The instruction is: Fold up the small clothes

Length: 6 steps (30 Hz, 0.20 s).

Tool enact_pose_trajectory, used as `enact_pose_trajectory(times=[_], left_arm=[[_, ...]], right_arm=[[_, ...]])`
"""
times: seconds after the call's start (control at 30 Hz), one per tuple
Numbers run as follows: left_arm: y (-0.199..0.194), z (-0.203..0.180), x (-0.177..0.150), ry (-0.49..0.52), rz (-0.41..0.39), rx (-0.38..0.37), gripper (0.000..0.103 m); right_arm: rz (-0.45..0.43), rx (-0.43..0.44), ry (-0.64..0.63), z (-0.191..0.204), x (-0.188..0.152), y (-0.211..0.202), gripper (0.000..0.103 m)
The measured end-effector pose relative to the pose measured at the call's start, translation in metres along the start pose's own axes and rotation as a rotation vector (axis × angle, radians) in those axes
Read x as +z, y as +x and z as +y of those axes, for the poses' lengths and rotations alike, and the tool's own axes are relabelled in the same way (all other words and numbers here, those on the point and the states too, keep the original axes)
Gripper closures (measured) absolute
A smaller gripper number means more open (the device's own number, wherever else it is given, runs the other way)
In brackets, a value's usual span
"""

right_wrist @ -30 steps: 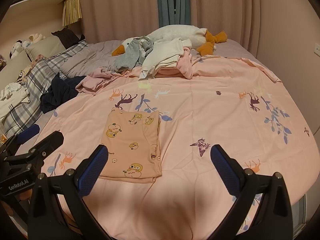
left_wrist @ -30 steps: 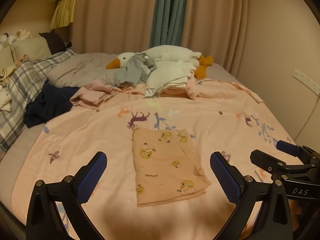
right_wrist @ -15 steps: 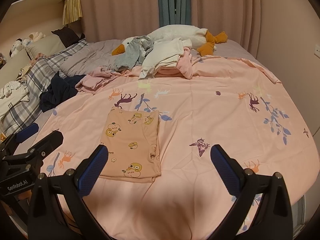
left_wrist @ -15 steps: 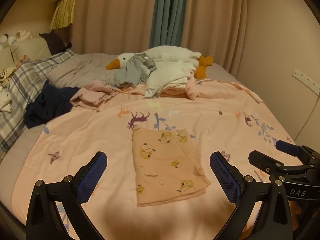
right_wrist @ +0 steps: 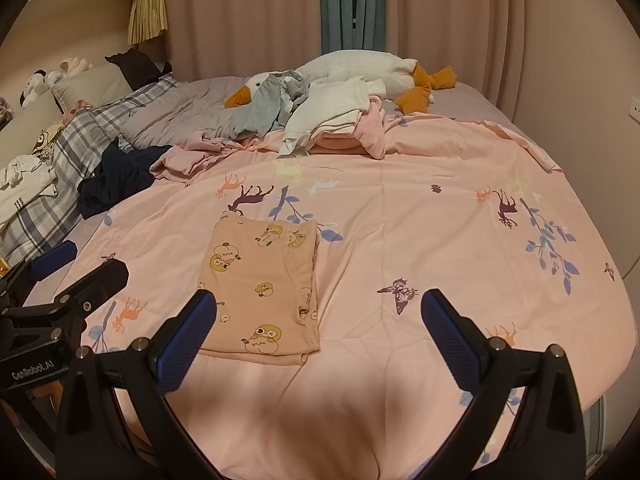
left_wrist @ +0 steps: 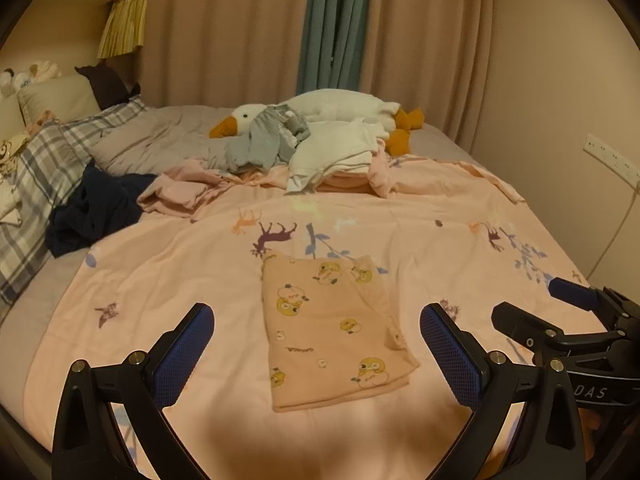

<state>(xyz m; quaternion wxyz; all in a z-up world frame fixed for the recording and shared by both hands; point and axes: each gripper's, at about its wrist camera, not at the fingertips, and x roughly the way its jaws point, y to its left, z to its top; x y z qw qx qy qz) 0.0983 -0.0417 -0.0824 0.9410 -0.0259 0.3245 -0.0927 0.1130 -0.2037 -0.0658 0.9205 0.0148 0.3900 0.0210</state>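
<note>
A small peach garment with yellow duck prints lies folded flat into a rectangle on the pink bedspread; it also shows in the right wrist view. My left gripper is open and empty, held above the near edge of the bed in front of the garment. My right gripper is open and empty, to the right of the garment's near edge. The right gripper shows in the left wrist view, and the left gripper in the right wrist view.
A heap of unfolded clothes lies on a white goose plush at the far side. A navy garment and a pink one lie at the left. Plaid pillows are further left. A wall stands at the right.
</note>
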Motion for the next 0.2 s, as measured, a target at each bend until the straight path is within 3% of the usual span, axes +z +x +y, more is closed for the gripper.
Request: enact_pose_trajectory(times=[0.2], left_arm=[[0.0013, -0.0006, -0.0008, 0.002, 0.007, 0.008, 0.001]], right_arm=[[0.001, -0.001, -0.008, 0.0010, 0.0006, 0.0003, 0.000]])
